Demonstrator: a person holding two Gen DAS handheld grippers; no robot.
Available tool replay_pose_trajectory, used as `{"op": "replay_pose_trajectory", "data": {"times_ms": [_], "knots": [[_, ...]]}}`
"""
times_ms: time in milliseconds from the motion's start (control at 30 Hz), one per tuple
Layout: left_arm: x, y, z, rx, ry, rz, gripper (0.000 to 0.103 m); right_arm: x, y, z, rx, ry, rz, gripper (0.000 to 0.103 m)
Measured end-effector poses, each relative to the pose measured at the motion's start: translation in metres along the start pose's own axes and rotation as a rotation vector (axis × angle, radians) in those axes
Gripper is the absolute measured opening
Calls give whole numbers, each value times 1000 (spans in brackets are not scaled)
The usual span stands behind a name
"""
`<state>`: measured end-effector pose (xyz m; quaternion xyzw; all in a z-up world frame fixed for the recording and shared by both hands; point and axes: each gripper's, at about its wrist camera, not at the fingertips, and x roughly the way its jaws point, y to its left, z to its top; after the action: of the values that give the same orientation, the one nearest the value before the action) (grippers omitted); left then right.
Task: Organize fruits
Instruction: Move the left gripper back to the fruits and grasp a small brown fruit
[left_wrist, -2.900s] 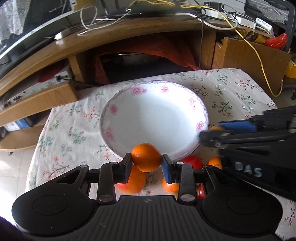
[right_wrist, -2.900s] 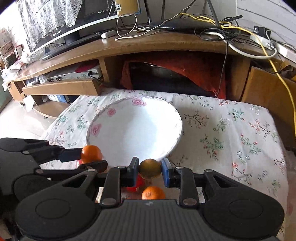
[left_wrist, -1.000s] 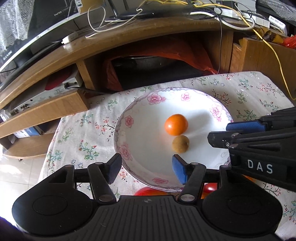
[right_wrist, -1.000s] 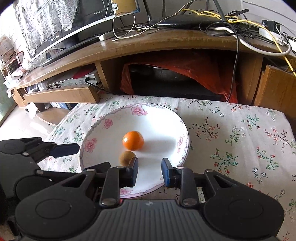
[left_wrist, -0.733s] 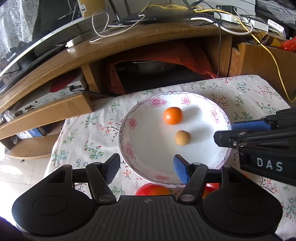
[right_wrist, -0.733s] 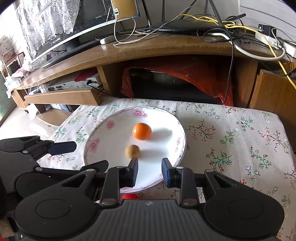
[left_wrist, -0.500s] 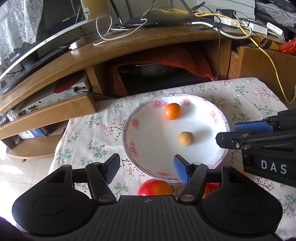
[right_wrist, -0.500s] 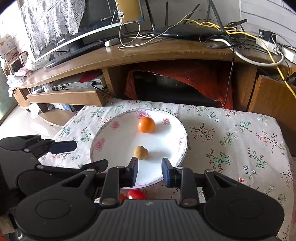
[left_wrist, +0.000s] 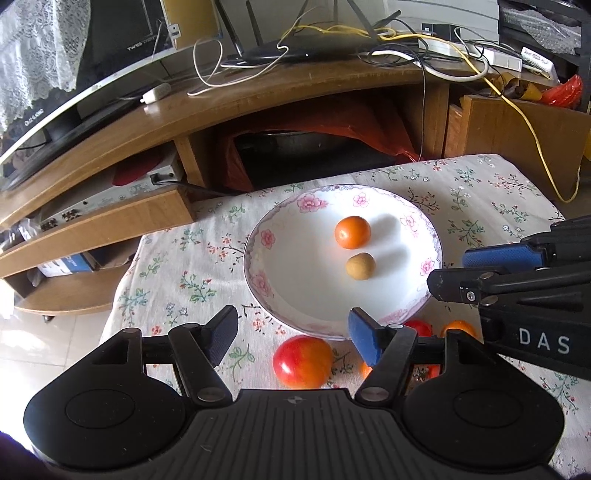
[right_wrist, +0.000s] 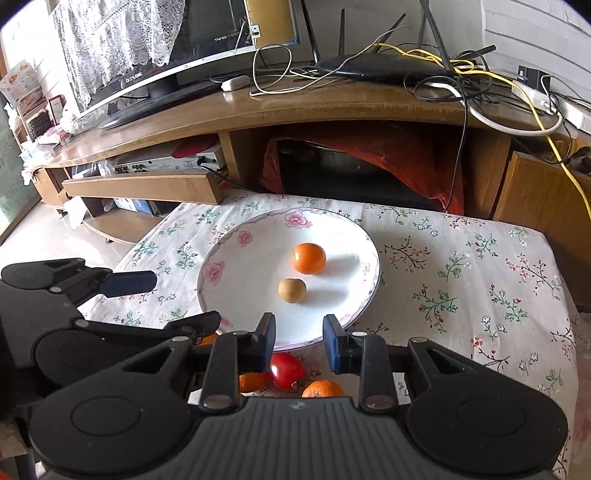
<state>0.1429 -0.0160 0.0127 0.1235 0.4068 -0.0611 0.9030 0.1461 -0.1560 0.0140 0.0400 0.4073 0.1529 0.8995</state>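
Note:
A white flowered plate (left_wrist: 258, 229) (right_wrist: 240, 280) sits on the flowered tablecloth and holds an orange (left_wrist: 352, 232) (right_wrist: 308, 257) and a small brown fruit (left_wrist: 361, 266) (right_wrist: 292, 290), lying apart. My left gripper (left_wrist: 291, 325) (right_wrist: 166, 301) hovers open over the plate's near rim with nothing between its pads. My right gripper (right_wrist: 299, 332) (left_wrist: 469, 271) is shut, its pads a narrow gap apart and empty, also at the near rim. On the cloth just in front of the plate lie a red apple (left_wrist: 303, 362), a red tomato (right_wrist: 286, 369) and small oranges (right_wrist: 321, 389) (left_wrist: 458, 326).
A wooden TV stand (right_wrist: 332, 110) with a screen, router and tangled cables rises right behind the table. An open drawer (right_wrist: 147, 188) juts out at the back left. Bare tablecloth (right_wrist: 480, 295) stretches to the right of the plate. The floor lies past the table's left edge.
Both grippers earlier let go of their fruits, which now lie in the plate. Over the last second both drew back and up, bringing the apple and tomato into view. The left jaws widened slightly.

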Motion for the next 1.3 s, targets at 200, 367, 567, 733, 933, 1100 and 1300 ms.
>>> {"op": "replay_pose_trajectory", "data": {"times_ms": [200,367,567,733,933,1100,1300], "knots": [[-4,8,-15,-29,34,-20,74,-4,1,-9,-10,17,-10,20],[-1,16,-31,-61,88,-31,74,-4,-2,-19,-6,47,-22,20],[3,23,-44,-112,144,-83,73,-3,-1,-27,-12,76,-19,20],[7,5,-46,-64,152,-111,72,-3,-4,-30,-8,89,-23,20],[12,-8,-49,-30,169,-140,68,-1,-8,-35,-2,102,-18,20],[16,-17,-55,-9,185,-150,62,4,-10,-39,-4,127,-21,20],[11,-18,-57,-10,181,-183,61,6,-13,-40,12,140,-15,20]]}}
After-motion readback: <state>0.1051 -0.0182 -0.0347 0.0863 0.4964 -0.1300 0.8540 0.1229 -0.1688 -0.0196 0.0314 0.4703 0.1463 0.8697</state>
